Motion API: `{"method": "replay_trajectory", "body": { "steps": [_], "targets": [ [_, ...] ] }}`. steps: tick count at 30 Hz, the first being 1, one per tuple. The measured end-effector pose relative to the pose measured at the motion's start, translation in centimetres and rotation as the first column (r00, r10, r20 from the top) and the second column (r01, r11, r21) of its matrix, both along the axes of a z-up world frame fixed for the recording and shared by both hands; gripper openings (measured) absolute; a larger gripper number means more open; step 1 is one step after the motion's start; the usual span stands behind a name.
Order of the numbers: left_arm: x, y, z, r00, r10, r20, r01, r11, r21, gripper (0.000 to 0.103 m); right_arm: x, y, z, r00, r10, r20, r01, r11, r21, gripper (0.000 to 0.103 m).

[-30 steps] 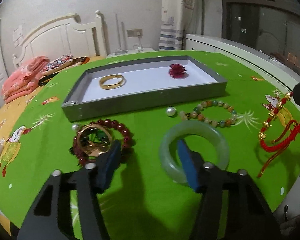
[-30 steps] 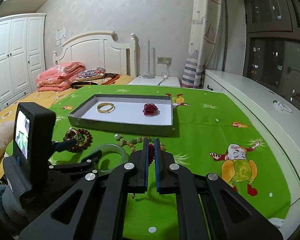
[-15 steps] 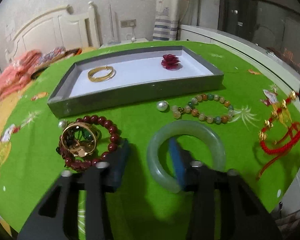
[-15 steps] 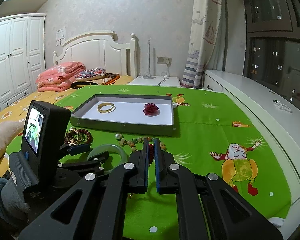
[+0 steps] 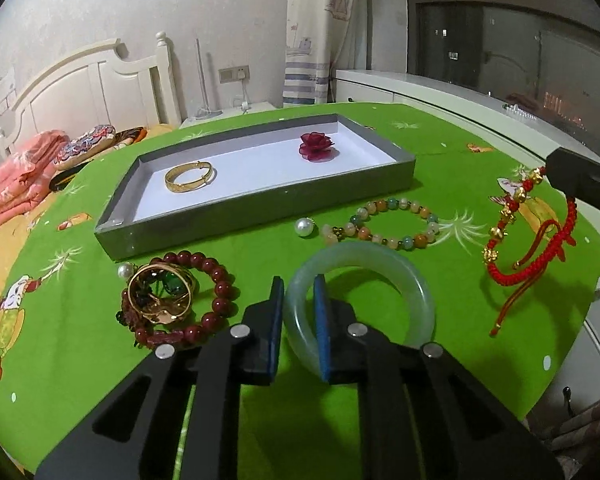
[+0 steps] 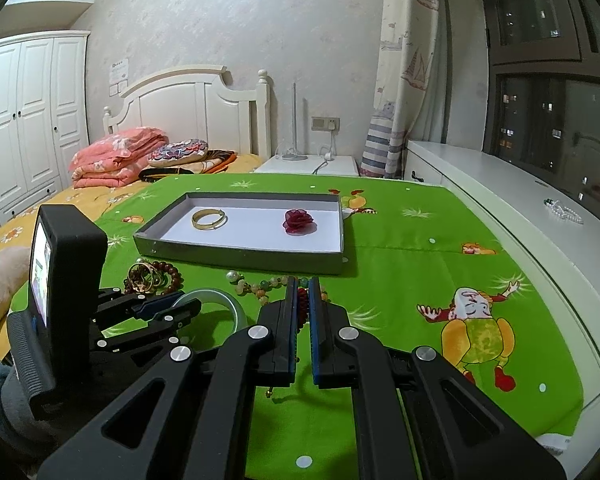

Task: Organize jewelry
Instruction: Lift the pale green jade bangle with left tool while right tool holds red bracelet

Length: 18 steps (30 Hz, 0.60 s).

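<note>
Pale green stone, smooth and glassy: the bangle [image 5: 360,300] lies flat on the green cloth [image 5: 260,420] of the counter, near the front wall of the grey tray [image 5: 260,208]. My left gripper [image 5: 298,320] has its jaws clamped across the near-left part of the ring, one pad outside and one inside the hoop. I judge it stiff, fairly heavy for its size and slick, so it could twist or slide out of a narrow pinch, and it would likely chip or crack if dropped. Taking it square across the band, deep between the pads, seems the safest hold. The tray already holds a gold bangle [image 5: 189,176] and a red cloth flower [image 5: 316,147]. My right gripper [image 6: 303,292] hovers with its jaws nearly together over the red cord bracelet [image 5: 532,248]; whether they pinch it I cannot tell. A bead bracelet [image 5: 384,224] lies just beyond the stone ring.
</note>
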<state>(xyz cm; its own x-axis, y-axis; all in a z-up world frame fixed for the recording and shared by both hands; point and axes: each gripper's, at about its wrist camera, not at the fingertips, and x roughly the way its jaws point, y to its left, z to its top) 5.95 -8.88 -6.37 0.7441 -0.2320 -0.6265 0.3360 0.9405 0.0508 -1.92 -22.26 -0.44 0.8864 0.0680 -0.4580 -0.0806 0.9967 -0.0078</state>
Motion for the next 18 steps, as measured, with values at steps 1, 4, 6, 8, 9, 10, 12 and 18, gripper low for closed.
{"method": "replay_trajectory", "body": {
  "steps": [1,4,6,8,9,10,12,18],
  "targets": [
    [0.0,0.2,0.1,1.000,0.003,-0.003,-0.003,1.000,-0.008,0.014,0.0,0.0,0.0,1.000,0.001,0.001,-0.001,1.000,-0.002,0.006],
    [-0.1,0.9,0.6,1.000,0.013,0.001,-0.013,1.000,-0.025,0.014,0.1,0.2,0.2,1.000,0.004,0.009,-0.004,1.000,-0.007,0.006],
    [-0.2,1.1,0.8,1.000,0.023,0.015,-0.022,0.999,-0.031,0.014,0.1,0.4,0.4,1.000,0.007,0.017,-0.006,1.000,-0.011,0.006],
    [-0.2,1.6,1.3,0.999,0.033,0.030,-0.031,0.999,-0.040,0.014,0.0,0.6,0.7,1.000,0.010,0.029,-0.010,1.000,-0.015,0.006],
    [-0.3,1.8,1.4,0.999,0.036,0.033,-0.035,0.999,-0.042,0.014,0.0,0.8,0.8,0.999,0.012,0.035,-0.012,1.000,-0.017,0.006],
    [-0.2,2.0,1.5,0.998,0.043,0.037,-0.041,0.998,-0.046,0.014,-0.1,1.0,1.0,0.999,0.015,0.039,-0.014,1.000,-0.022,0.006],
    [-0.2,2.3,1.6,0.998,0.051,0.041,-0.049,0.997,-0.053,0.014,0.1,1.4,1.2,0.999,0.021,0.045,-0.020,0.999,-0.031,0.006],
    [-0.5,2.8,2.2,0.995,0.057,0.078,-0.052,0.997,-0.053,0.014,0.5,2.4,1.4,0.998,0.039,0.055,-0.036,0.998,-0.050,0.006]
  ]
}}
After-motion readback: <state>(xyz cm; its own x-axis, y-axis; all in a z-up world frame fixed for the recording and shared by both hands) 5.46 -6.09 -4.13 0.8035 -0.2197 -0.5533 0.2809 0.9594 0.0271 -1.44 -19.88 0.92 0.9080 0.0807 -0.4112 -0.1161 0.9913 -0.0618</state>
